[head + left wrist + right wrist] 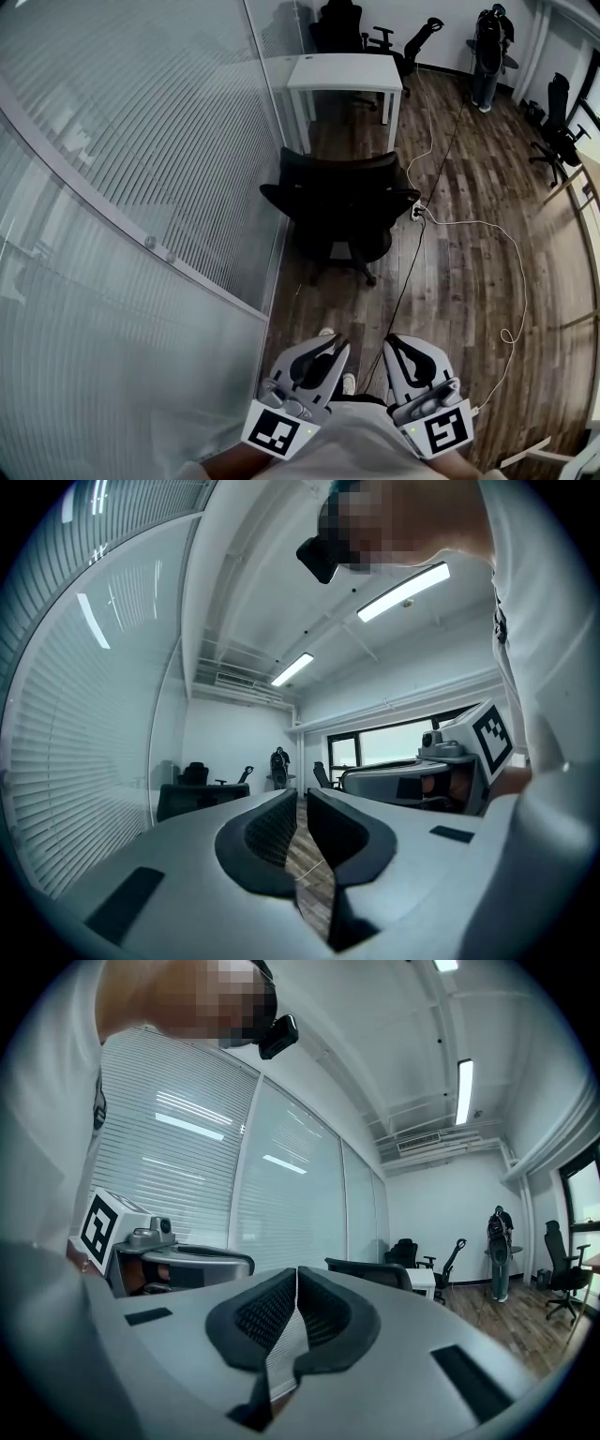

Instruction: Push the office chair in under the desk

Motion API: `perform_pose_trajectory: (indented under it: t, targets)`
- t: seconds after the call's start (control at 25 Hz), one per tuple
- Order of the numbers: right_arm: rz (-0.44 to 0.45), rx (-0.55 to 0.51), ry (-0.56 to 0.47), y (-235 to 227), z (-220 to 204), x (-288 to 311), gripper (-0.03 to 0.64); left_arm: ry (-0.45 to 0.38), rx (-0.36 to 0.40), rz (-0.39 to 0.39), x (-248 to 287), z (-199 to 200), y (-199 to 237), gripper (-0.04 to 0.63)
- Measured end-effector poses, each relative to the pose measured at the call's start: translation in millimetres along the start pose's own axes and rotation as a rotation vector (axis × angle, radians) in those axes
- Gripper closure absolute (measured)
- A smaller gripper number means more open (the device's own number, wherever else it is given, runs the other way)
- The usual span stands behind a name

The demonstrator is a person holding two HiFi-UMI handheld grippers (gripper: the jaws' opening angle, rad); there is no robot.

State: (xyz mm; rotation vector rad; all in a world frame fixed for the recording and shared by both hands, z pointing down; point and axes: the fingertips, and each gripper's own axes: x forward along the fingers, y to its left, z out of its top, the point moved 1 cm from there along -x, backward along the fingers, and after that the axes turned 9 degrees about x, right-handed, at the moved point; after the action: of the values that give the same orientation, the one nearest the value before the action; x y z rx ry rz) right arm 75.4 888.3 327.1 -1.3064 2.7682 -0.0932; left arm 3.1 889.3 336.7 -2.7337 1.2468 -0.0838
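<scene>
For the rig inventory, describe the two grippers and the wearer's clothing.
Left gripper and right gripper share pale grey shells, black textured pads and a white cube with black square markers. The person wears a white top.

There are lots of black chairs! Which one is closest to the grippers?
The office chair standing alone mid-floor, on the near side of the white desk. The other chairs sit behind that desk or by the right wall.

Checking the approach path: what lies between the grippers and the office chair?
Head view: wood floor, a shoe tip and a thin black cable lie between the office chair and the left gripper and right gripper.
</scene>
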Motion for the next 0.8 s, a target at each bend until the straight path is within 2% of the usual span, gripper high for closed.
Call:
perform_pose_trajectory:
  t: [0.16, 0.8]
  targets:
    - [-0.021, 0.048, 0.008, -4, 1, 12, 0.586, 0.0, 0.002, -0.001, 7, -3, 8, 0.535]
    - [-0.042, 0.041, 0.031, -44, -2, 74, 0.586, 0.009, -0.005, -0.022, 57, -15, 62, 0.535]
